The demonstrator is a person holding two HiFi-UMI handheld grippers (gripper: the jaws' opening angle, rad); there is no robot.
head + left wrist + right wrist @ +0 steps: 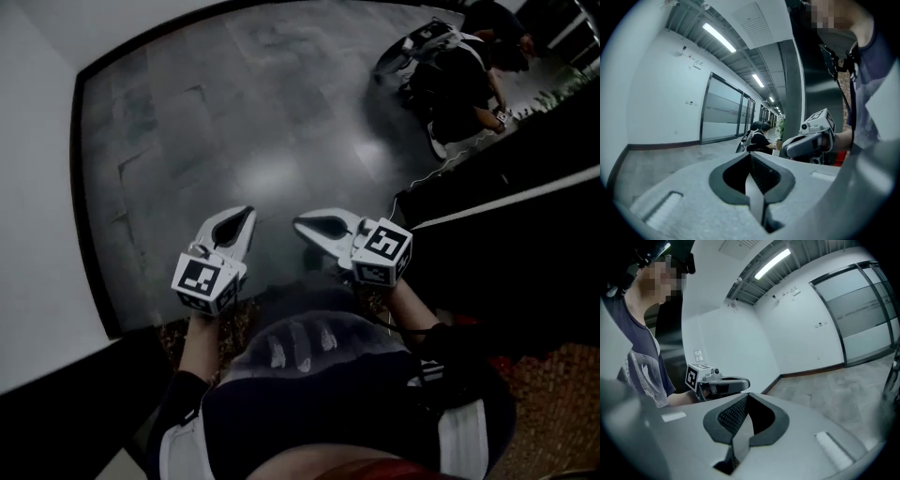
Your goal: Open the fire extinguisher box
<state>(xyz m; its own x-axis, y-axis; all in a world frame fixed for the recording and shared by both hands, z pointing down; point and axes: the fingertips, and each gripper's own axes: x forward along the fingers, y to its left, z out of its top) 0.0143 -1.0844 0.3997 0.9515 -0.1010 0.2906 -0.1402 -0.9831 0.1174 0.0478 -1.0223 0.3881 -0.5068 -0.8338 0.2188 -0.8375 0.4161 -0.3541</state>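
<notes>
**Above the grey tiled floor [234, 122]: two closed, empty grippers**

In front of the wearer's torso, the left gripper [246, 217] and the right gripper [301, 223] are side by side, near each other but apart. Each pair of jaws is pressed together with nothing between. A white wall [33, 187] borders the floor at left. A crouching person [459, 80] is far off. The fire extinguisher box cannot be made out in any view.
</notes>
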